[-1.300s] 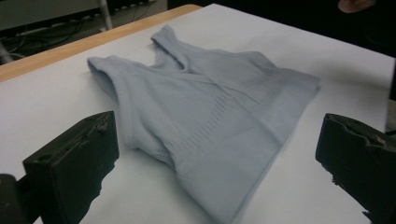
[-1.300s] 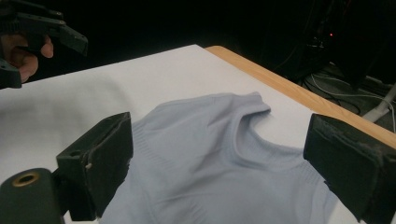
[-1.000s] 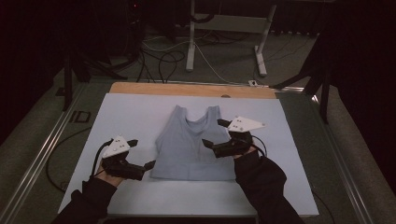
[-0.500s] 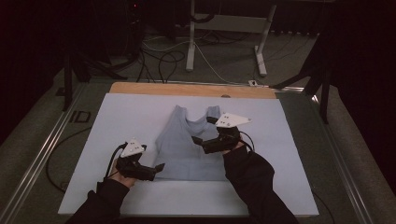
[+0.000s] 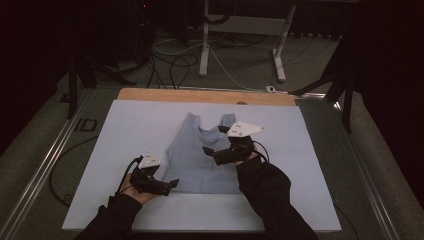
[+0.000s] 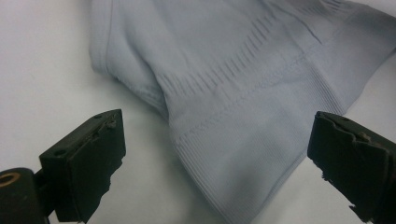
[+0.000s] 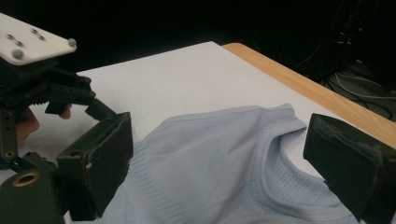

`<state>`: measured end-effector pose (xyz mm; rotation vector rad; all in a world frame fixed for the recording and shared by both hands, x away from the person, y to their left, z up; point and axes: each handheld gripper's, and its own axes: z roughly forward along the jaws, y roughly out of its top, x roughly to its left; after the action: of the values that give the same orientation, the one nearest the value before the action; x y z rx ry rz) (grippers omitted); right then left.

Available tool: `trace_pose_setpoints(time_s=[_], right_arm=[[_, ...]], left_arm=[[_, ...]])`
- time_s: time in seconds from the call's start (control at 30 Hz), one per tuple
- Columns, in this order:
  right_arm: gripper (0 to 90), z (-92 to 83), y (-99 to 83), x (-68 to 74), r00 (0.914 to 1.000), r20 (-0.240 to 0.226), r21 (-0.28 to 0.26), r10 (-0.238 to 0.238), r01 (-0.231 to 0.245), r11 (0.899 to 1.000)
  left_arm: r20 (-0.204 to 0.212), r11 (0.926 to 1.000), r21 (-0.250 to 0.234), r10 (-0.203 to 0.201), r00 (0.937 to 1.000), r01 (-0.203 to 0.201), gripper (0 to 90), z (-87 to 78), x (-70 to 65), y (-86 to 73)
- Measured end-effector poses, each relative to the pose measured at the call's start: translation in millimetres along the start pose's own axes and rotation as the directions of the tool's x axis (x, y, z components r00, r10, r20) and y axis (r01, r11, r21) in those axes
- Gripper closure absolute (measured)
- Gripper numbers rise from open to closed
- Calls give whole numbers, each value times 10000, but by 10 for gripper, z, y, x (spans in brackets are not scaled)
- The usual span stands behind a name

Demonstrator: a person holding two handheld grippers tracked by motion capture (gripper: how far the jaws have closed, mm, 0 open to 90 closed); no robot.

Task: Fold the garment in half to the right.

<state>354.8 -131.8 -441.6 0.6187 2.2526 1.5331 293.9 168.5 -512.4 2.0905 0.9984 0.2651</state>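
A pale blue sleeveless top (image 5: pixel 192 162) lies flat on the white mat (image 5: pixel 135 125), neck toward the far edge. My left gripper (image 5: pixel 170 186) sits low at the top's near left hem corner. In the left gripper view that ribbed corner (image 6: pixel 243 186) lies between its open jaws (image 6: pixel 215 120), which have just been closing a little; the pads do not touch the cloth. My right gripper (image 5: pixel 214 141) hovers open over the middle of the top, pointing left. Between its jaws (image 7: pixel 219 123) I see the neckline and chest (image 7: pixel 210 158), and beyond them the left gripper's white plate (image 7: pixel 32 44).
A wooden strip (image 5: pixel 205 96) borders the mat's far edge. Beyond it, on the floor, stand white frame legs (image 5: pixel 204 50) among loose cables (image 5: pixel 170 65). A metal rail (image 5: pixel 42 167) runs along the table's left side. Dark sleeves (image 5: pixel 270 195) come in from the bottom.
The left gripper has moved right and down to the top's near left hem corner. The right gripper has shifted left, further over the middle of the top.
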Motion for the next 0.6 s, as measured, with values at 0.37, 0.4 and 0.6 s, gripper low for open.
trace_pose_setpoints(time_s=[0.37, 0.4, 0.6], right_arm=[[86, 97, -14, 11, 9999, -115, 90, 59, -58, 9999], [86, 97, -14, 11, 9999, -115, 90, 59, -58, 9999], [85, 149, -22, 24, 9999, -158, 143, 67, -65, 9999]], left_arm=[[179, 9967, 596, -560, 9983, 548, 267, 63, 23, -52], [179, 9967, 596, -560, 9983, 548, 268, 63, 23, -52], [426, 9937, 921, -683, 9968, 641, 364, 96, 17, -66]])
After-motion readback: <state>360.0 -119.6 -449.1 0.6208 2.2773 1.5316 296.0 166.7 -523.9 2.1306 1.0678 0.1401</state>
